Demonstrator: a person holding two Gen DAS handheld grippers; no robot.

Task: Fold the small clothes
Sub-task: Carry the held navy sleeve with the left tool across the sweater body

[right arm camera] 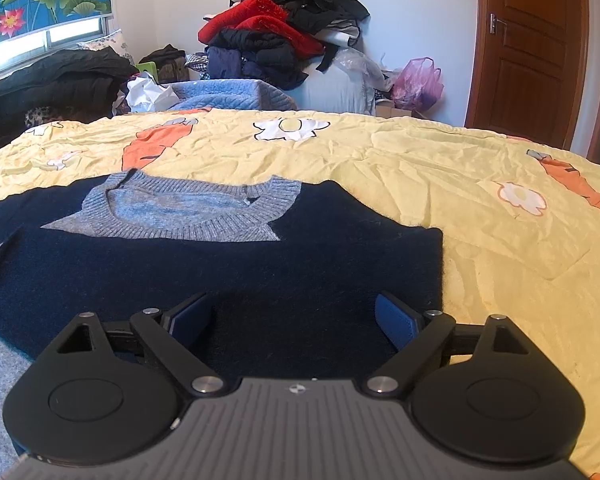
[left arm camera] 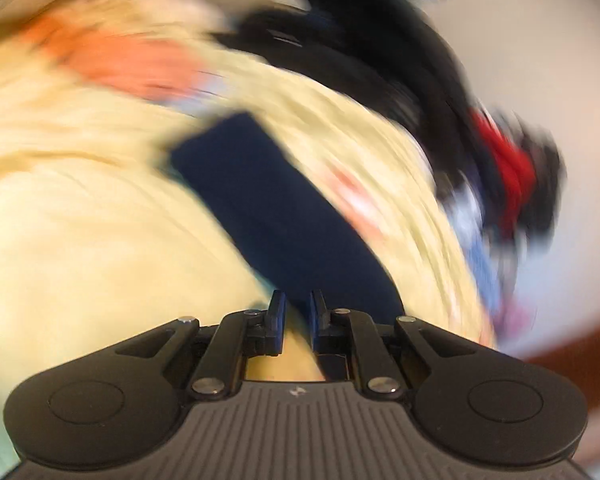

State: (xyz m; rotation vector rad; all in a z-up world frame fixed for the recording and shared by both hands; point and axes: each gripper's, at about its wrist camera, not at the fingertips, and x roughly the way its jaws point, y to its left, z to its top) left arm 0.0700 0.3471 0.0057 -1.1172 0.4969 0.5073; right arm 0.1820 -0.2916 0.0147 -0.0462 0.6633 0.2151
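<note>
A bed under a crumpled yellow quilt printed with carrots and flowers carries a navy knit sweater with a grey collar, lying flat. The right tool hovers spread over its hem. The left tool pinches a navy sleeve, blurred.
</note>
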